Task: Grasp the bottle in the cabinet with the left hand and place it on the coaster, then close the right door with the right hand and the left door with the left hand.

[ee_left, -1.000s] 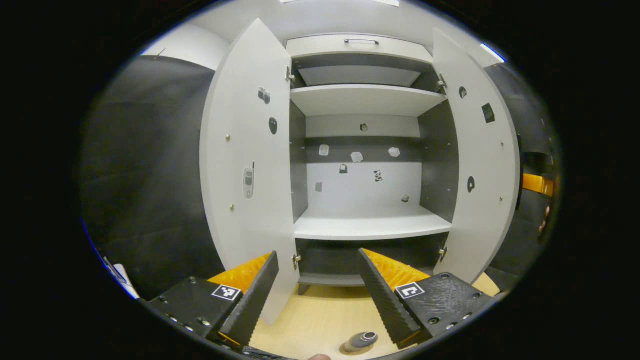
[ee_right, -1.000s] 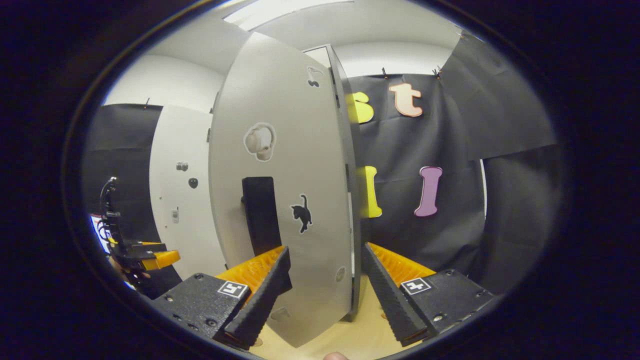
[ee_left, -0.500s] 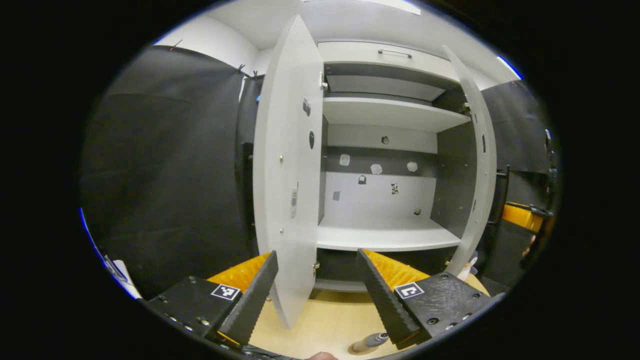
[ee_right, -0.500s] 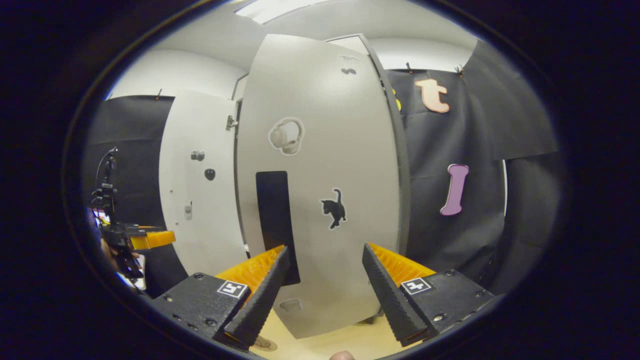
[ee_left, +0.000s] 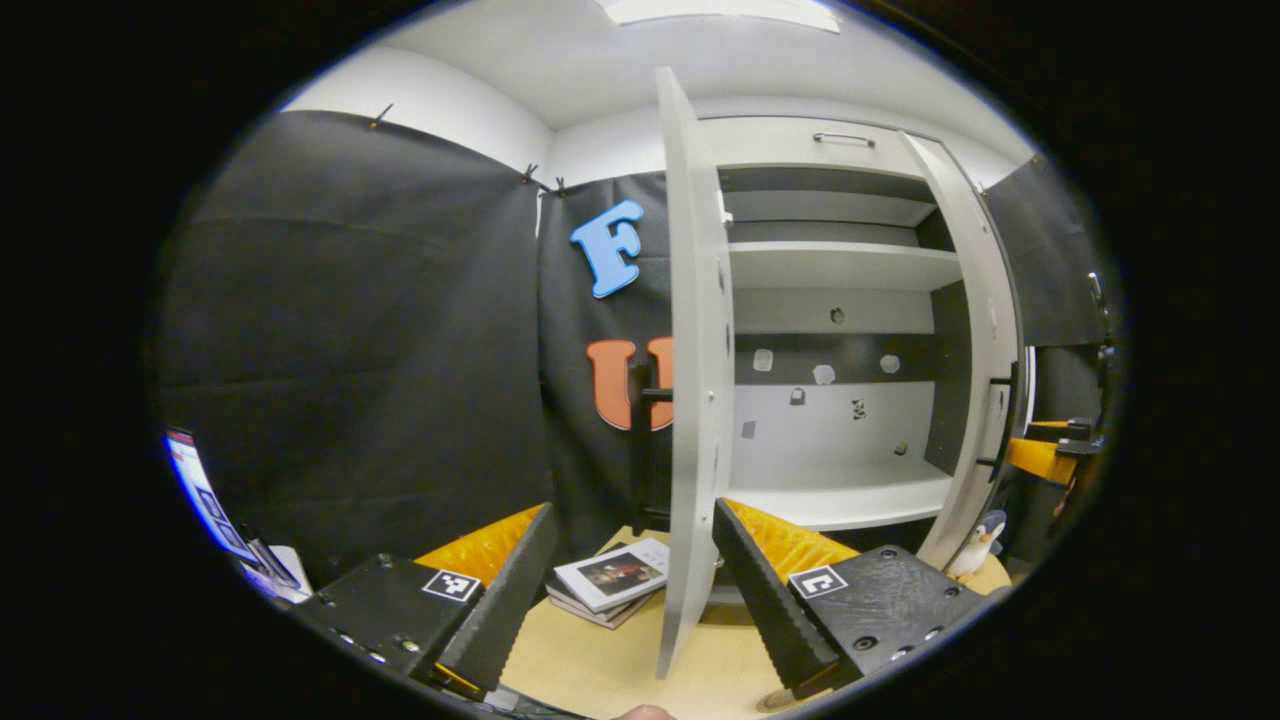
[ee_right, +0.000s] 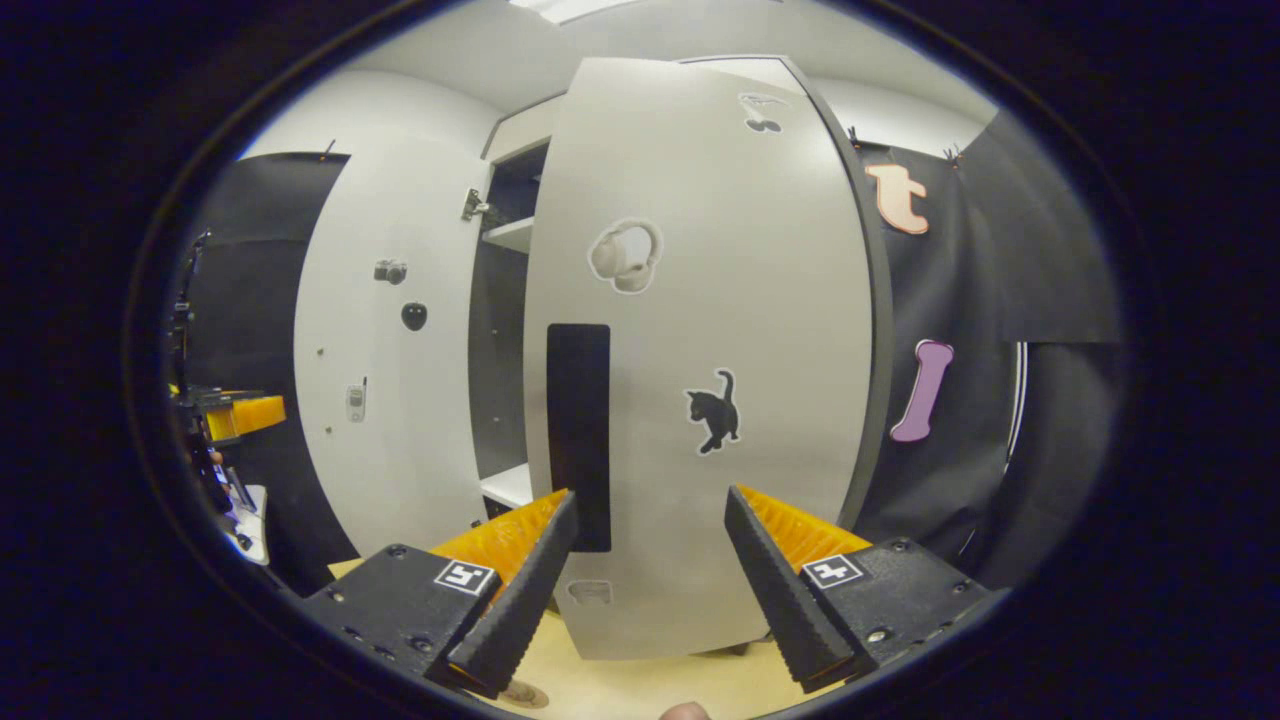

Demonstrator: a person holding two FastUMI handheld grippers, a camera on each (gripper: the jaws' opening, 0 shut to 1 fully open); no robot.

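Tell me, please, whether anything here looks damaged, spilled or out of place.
Nothing stands out. Both cabinet doors, the left door and the right door, stand ajar and look undamaged. The stacked books lie flat on the table, and the penguin figure stands upright. No spill shows.

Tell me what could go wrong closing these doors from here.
1. The right door is only partly shut; the open right gripper faces its flat front and could slip off while pushing.
2. The left door stands edge-on between the left gripper fingers and might catch one.
3. The books lie near that door's foot.
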